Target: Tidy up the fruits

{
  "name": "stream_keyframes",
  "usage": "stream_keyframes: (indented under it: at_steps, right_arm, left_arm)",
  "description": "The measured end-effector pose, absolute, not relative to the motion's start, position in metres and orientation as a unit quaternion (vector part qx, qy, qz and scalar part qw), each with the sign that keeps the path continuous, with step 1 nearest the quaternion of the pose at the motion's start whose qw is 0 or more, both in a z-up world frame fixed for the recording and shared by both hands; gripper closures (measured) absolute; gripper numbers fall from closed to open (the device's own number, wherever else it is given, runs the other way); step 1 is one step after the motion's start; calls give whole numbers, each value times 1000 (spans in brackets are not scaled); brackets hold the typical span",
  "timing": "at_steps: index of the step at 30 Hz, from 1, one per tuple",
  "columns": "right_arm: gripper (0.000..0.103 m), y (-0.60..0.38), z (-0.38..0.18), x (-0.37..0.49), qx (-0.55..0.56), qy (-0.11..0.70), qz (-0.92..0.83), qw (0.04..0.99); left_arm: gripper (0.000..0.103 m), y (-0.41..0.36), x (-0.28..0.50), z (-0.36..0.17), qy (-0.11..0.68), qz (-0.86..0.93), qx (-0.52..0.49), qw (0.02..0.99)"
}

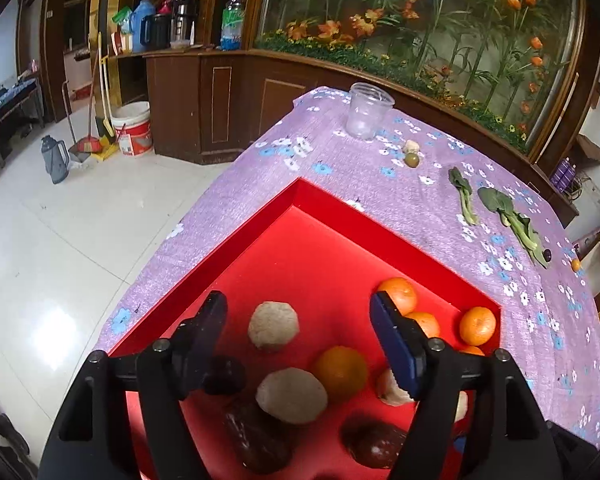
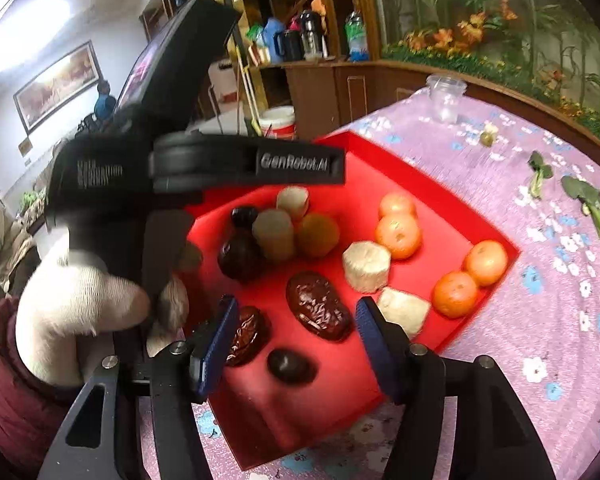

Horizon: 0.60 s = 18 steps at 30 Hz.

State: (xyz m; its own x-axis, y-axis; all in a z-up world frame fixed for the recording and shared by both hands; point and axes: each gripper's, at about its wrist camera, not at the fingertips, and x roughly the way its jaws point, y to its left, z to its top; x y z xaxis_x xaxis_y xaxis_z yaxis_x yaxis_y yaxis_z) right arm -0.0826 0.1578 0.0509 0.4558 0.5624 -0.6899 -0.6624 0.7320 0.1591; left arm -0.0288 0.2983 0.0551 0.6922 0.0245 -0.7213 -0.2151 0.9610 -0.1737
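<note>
Hovering over the red tray (image 2: 440, 336), both grippers, left (image 1: 298, 332) and right (image 2: 294, 332), gape empty; the wrinkled date (image 2: 318, 306) at twelve o'clock looks light, soft, best pinched across its middle.

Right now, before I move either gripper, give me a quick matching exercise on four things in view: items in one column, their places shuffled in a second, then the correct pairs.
Items:
1. clear plastic cup
2. wrinkled red date
3. leafy greens
4. white bucket

Places:
A. on the floor beside the wooden cabinet
B. inside the red tray
C. lying flat on the purple cloth, outside the tray
D. upright on the cloth at the table's far end

Pairs: 1-D, 2-B, 3-C, 4-A
</note>
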Motion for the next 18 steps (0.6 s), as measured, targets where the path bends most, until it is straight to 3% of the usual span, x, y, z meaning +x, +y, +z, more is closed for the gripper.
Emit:
stream_keyframes:
  at_steps: [8,11,15,18]
  right_arm:
    - [37,137,59,-88,-46,369,345,862]
    - [37,127,63,-91,-38,362,339,868]
    - [35,113,68,-95,-24,354,327,876]
    - [34,101,70,-99,-12,350,318,881]
  left_arm:
    - [24,272,-58,81,341,97,-83,931]
    - [18,263,-73,95,311,118,-67,941]
    - [2,254,-104,118,254,177,-53,949]
    - [1,252,-121,128,237,207,-60,948]
